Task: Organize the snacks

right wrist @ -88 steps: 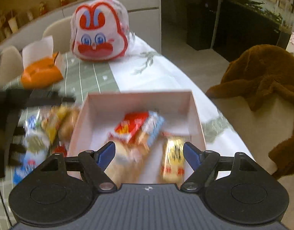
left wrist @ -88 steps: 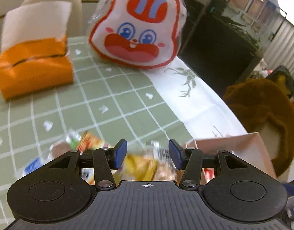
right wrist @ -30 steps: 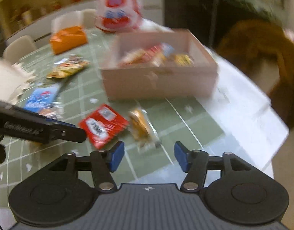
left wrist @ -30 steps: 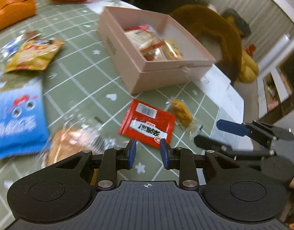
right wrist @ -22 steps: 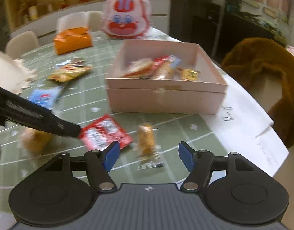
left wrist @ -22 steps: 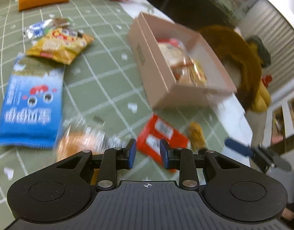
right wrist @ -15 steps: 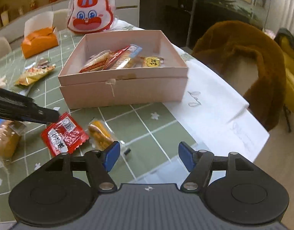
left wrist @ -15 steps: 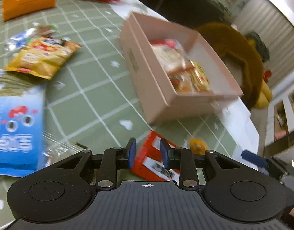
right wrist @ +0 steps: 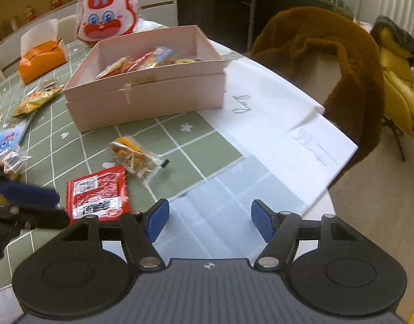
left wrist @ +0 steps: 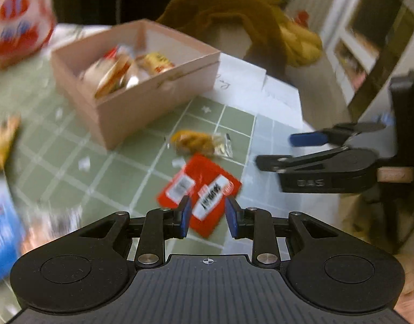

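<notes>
The left tool [left wrist: 206, 217] is being held released, its narrow gap framing the red packet [left wrist: 200, 191] just before the pink box [right wrist: 146, 81]. The right tool [right wrist: 209, 218] is being kept spread wide, empty. A yellow snack [right wrist: 131, 156] is lying between packet and box. Left-view edges are being blurred.

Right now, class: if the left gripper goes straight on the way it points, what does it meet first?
Most likely the red snack packet lying just ahead of the left gripper; depth is unclear.
</notes>
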The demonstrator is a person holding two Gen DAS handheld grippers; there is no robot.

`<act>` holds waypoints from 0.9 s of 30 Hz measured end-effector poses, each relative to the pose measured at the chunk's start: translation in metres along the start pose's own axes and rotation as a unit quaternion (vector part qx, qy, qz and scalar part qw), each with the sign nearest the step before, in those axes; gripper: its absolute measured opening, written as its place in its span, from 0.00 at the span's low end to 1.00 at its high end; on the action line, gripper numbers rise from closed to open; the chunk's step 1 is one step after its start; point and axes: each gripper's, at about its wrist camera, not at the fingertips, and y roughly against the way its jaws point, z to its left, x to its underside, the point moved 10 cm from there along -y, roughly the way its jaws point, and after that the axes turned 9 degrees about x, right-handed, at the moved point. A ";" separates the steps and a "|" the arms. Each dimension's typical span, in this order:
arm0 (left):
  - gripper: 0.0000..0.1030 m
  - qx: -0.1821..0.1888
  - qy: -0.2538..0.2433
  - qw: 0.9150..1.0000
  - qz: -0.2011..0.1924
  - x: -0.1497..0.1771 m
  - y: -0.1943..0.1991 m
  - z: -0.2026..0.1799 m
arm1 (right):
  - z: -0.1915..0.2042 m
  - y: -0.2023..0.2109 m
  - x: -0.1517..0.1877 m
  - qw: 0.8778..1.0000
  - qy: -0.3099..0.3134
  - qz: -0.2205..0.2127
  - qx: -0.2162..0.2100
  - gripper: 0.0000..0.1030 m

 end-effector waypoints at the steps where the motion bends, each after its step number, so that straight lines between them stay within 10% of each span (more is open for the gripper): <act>1: 0.31 -0.003 -0.018 1.000 0.012 -0.004 -0.007 -0.002 | -0.004 0.001 0.001 1.000 -0.007 0.001 0.001 0.66; 7: 0.55 0.024 -0.117 0.990 0.076 0.004 -0.036 -0.026 | -0.028 0.009 0.006 0.999 -0.036 0.002 0.018 0.66; 14: 0.52 -0.024 -0.098 0.993 0.064 -0.007 -0.042 -0.003 | -0.047 0.013 0.016 0.998 -0.065 0.010 0.024 0.66; 27: 0.70 0.006 -0.103 0.990 0.091 -0.021 -0.064 -0.008 | -0.044 0.013 0.021 0.997 -0.066 0.020 0.026 0.66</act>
